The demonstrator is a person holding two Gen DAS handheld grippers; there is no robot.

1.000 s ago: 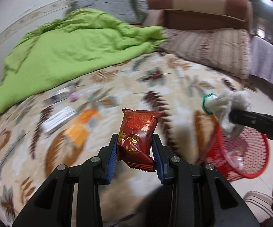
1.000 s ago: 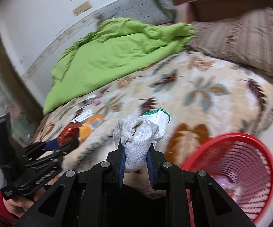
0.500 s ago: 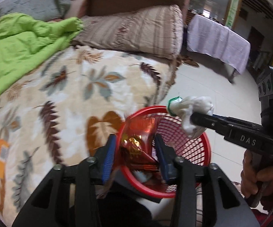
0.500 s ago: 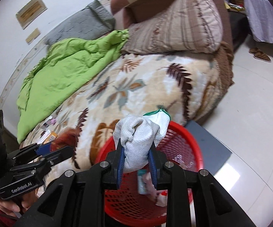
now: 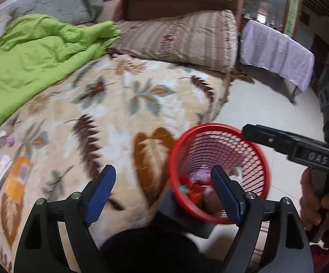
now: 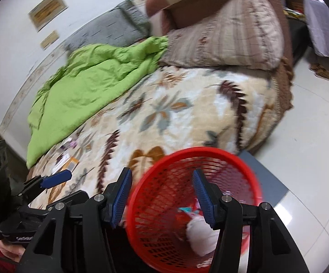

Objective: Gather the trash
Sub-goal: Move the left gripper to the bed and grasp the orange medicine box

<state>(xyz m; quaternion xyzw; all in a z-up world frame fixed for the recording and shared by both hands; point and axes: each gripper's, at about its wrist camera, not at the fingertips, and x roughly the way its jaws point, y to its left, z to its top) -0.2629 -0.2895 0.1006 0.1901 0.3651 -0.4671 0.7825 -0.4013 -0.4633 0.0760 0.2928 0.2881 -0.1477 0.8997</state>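
Two handheld grippers are over the round red plastic mesh wastebasket (image 5: 218, 173), which sits on the pale tiled floor (image 6: 312, 136) right beside the edge of the bed. Both are letting go: the left gripper (image 5: 163, 192) has its blue-padded jaws spreading wide with nothing between them, just the leaf-patterned cream blanket (image 5: 118, 118) and the basket's rim showing through the gap. Same deal with the right gripper (image 6: 162, 195), jaws opening and empty, with the basket's mesh wall behind them.

Down inside the basket you can see the trash. From the right wrist view there's a crumpled white cloth glove (image 6: 200, 236) lying at the bottom, with a shiny red snack wrapper (image 6: 182, 218) just beside it. It's blurry, so I can't tell what the other bits in there are.

More stuff sits on the blanket well away from the basket: an orange flat packet (image 5: 16, 177) and a white flat packet (image 5: 0, 170) right next to it, near a bright green rumpled quilt (image 5: 32, 56). A striped beige-brown pillow (image 5: 182, 38) lies at the head of the bed.
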